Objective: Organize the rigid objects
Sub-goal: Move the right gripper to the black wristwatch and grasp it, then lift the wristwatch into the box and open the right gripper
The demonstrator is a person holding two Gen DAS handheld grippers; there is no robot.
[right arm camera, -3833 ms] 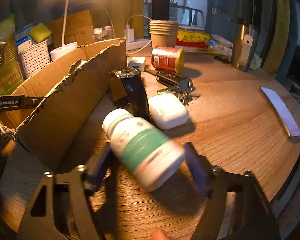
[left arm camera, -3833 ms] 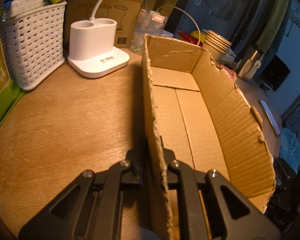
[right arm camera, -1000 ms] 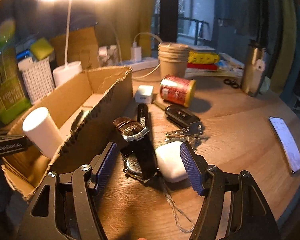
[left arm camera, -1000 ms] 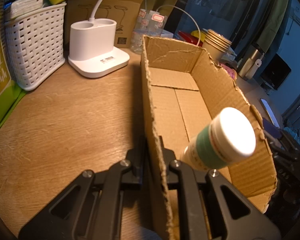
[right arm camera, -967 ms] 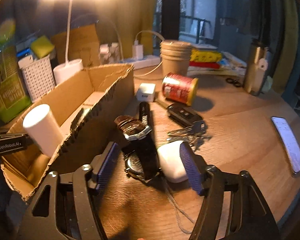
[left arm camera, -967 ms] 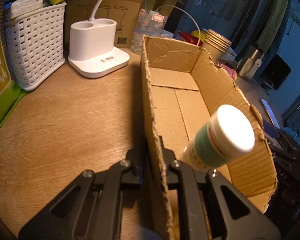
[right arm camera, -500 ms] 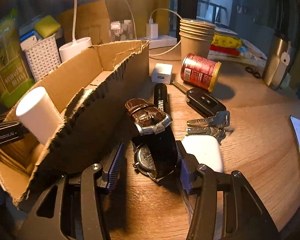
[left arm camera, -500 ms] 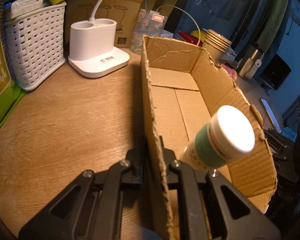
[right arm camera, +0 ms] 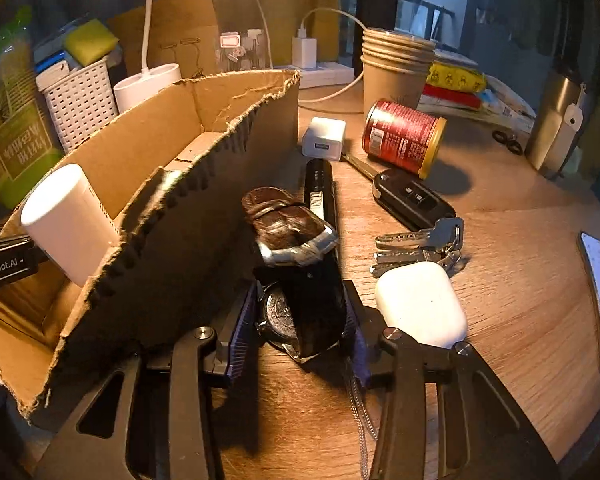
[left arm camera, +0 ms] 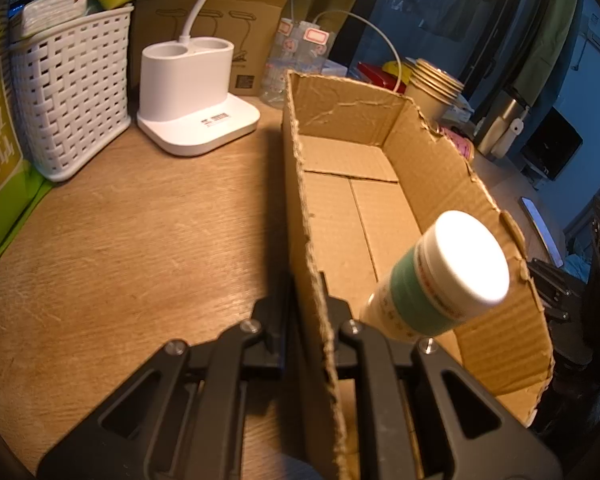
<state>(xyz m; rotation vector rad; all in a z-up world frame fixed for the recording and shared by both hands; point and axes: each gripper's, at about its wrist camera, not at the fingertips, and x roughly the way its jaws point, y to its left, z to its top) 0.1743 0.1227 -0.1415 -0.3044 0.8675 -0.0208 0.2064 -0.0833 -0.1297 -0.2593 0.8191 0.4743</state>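
Left wrist view: left gripper (left arm camera: 306,312) clamped on near wall of cardboard box (left arm camera: 432,168), fingers (left arm camera: 278,316) pressed together on either side of torn edge. Pill bottle (left arm camera: 440,280) inside box at near end, white cap up, leaning toward right wall. Box on wooden table (left arm camera: 140,248); white lamp base (left arm camera: 196,108) and white woven basket (left arm camera: 68,100) beyond, well apart from box.

Right wrist view: right gripper (right arm camera: 296,328) low over table, fingers (right arm camera: 240,336) just now closing around wristwatch (right arm camera: 296,280), watch between them; contact with pads not certain. Watch on its side just beside outer box wall, touching black flashlight (right arm camera: 320,188) behind. White earbud case (right arm camera: 420,304) just right of right finger. Keys (right arm camera: 416,244), car key fob (right arm camera: 412,200), red can (right arm camera: 404,136) on its side, white charger cube (right arm camera: 324,138) and paper cup stack (right arm camera: 396,68) farther off.
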